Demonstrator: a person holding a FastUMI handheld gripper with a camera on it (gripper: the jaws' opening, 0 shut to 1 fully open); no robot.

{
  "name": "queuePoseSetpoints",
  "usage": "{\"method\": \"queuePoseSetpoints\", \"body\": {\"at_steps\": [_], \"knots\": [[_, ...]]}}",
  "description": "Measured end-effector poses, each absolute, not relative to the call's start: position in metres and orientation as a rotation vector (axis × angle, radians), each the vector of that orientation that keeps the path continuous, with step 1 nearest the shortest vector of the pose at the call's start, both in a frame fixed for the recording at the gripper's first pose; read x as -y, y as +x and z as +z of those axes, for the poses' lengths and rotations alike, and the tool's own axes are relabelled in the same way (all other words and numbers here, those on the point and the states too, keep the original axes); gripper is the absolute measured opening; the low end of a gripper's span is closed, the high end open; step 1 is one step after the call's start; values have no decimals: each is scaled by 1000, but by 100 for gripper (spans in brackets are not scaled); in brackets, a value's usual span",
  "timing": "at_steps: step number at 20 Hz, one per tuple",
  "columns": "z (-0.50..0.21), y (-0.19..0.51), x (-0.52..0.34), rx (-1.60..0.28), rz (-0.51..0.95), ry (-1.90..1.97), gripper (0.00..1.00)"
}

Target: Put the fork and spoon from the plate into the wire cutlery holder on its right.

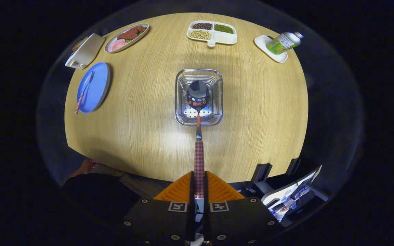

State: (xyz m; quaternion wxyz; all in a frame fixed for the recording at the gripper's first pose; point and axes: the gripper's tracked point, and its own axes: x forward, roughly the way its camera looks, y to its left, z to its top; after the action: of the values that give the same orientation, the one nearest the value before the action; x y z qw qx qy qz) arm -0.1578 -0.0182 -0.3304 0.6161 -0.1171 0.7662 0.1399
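Above the wire cutlery holder [198, 97], spoon [198, 99] in closed claw [199, 177].

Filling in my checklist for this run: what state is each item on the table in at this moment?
spoon: clamped by handle, bowl over the holder
gripper: jaws shut on the spoon
wire cutlery holder: upright
fork: lying on the plate
blue plate: holds the fork
bottle: tipped on a white dish
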Motion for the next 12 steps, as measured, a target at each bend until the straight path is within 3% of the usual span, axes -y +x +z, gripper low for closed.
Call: {"method": "queuePoseSetpoints", "body": {"at_steps": [12], "knots": [[-341,-131,19,-1951,417,-294,9]]}}
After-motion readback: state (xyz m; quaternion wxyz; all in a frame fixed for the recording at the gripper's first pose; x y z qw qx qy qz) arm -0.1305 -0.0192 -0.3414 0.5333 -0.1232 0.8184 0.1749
